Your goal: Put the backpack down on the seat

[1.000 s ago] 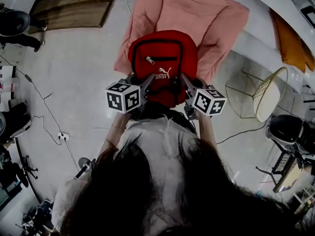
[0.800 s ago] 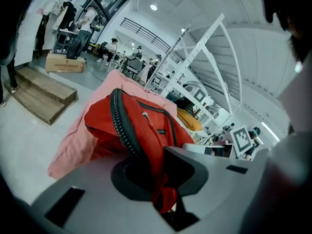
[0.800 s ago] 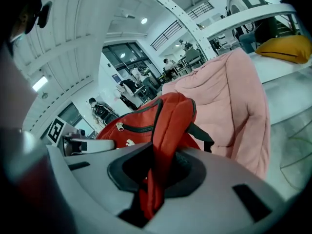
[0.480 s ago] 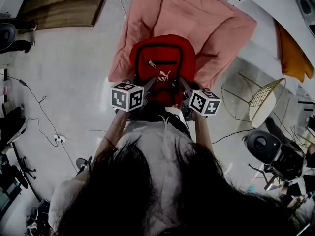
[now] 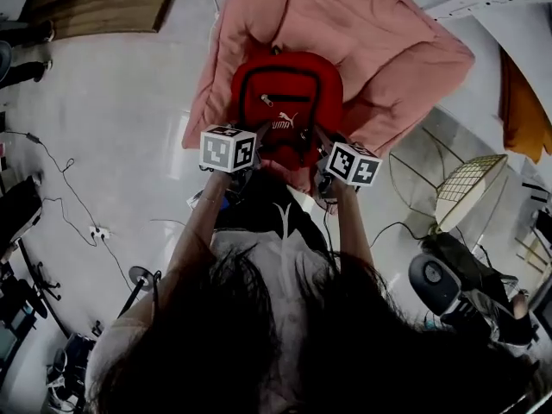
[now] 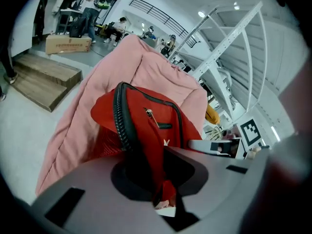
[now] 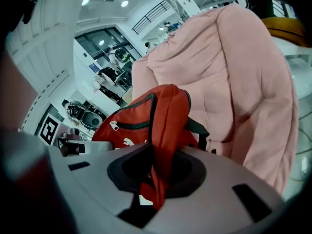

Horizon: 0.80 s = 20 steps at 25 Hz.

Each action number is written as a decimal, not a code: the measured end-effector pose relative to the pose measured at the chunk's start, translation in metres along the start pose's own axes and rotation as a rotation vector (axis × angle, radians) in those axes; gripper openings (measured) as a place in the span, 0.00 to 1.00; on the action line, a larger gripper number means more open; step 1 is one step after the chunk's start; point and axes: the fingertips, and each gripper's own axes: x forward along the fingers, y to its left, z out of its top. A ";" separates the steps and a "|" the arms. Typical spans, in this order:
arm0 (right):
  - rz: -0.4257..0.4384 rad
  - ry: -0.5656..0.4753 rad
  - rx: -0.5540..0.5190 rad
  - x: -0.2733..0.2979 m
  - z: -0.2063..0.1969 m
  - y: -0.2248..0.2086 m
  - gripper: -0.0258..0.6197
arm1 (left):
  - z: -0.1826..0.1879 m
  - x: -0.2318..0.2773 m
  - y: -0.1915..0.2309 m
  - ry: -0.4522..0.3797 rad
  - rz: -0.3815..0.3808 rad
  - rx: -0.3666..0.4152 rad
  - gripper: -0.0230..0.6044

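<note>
A red backpack (image 5: 286, 102) with black zips hangs between my two grippers, over the front part of a big pink cushioned seat (image 5: 362, 33). My left gripper (image 5: 257, 139) is shut on red fabric at the backpack's left side, seen pinched between the jaws in the left gripper view (image 6: 163, 199). My right gripper (image 5: 318, 138) is shut on the right side's fabric (image 7: 155, 130) in the same way (image 7: 148, 194). The pink seat (image 6: 141, 67) rises behind the backpack (image 6: 146, 121) in both gripper views (image 7: 243, 82). Whether the backpack's bottom touches the cushion is hidden.
A wooden platform (image 5: 95, 7) lies on the floor to the far left. A wire chair with a yellow seat (image 5: 466, 188) and an office chair (image 5: 435, 279) stand at the right. A cable and power strip (image 5: 99, 231) lie on the floor at the left. People sit far off.
Both grippers have come down and forward with the backpack, which now sits lower against the pink seat. The grip on each side is unchanged.
</note>
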 end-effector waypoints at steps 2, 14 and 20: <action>-0.006 0.027 0.015 0.015 -0.022 -0.023 0.15 | -0.023 0.022 0.015 0.014 0.027 -0.018 0.15; -0.153 0.214 0.189 0.061 -0.086 -0.100 0.16 | -0.073 0.100 0.067 0.169 0.037 -0.091 0.15; -0.180 0.233 0.207 0.077 -0.090 -0.119 0.16 | -0.089 0.124 0.111 0.147 0.062 -0.317 0.15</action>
